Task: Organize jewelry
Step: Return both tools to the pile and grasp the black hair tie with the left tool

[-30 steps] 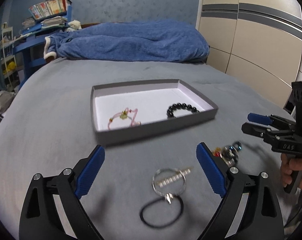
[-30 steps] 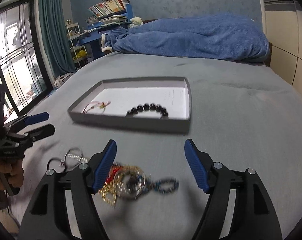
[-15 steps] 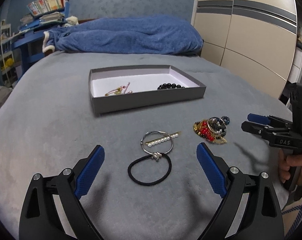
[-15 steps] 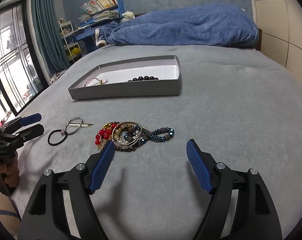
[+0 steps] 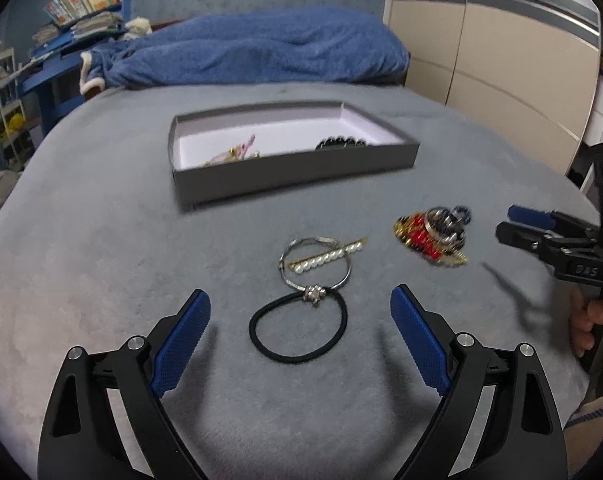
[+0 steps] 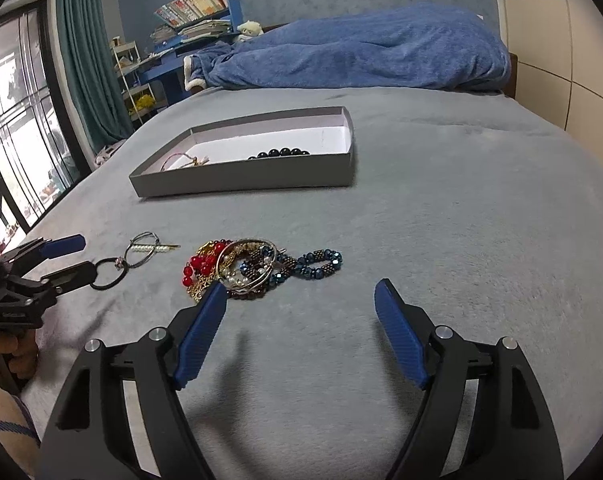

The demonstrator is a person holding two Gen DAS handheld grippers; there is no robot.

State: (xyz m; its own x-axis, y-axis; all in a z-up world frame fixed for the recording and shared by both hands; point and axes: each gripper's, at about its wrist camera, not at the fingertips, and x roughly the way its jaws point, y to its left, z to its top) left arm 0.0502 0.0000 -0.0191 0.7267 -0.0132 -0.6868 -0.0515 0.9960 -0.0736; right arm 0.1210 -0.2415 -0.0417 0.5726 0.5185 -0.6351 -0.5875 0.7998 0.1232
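Two grippers hover over a grey bed [image 5: 101,240], both with blue-padded jaws spread wide apart and holding nothing. A blue blanket [image 5: 261,52] lies bunched at the bed's far end. Mid-bed sits a shallow grey box [image 5: 293,176] with a white floor; inside it lie a pink cord bracelet [image 5: 233,154] toward the left and a black bead bracelet [image 5: 341,143] toward the right. The left gripper [image 5: 300,340] points at a black hair tie [image 5: 299,330] on the bed. A silver bangle [image 5: 315,266] touches the tie's far edge, and a pearl hairpin [image 5: 327,258] lies across the bangle. The right gripper [image 6: 299,312] hovers just short of a tangled jewelry pile [image 6: 237,266] of red beads, gold chain and bangles. A blue bead bracelet [image 6: 315,266] trails from the pile's right side.
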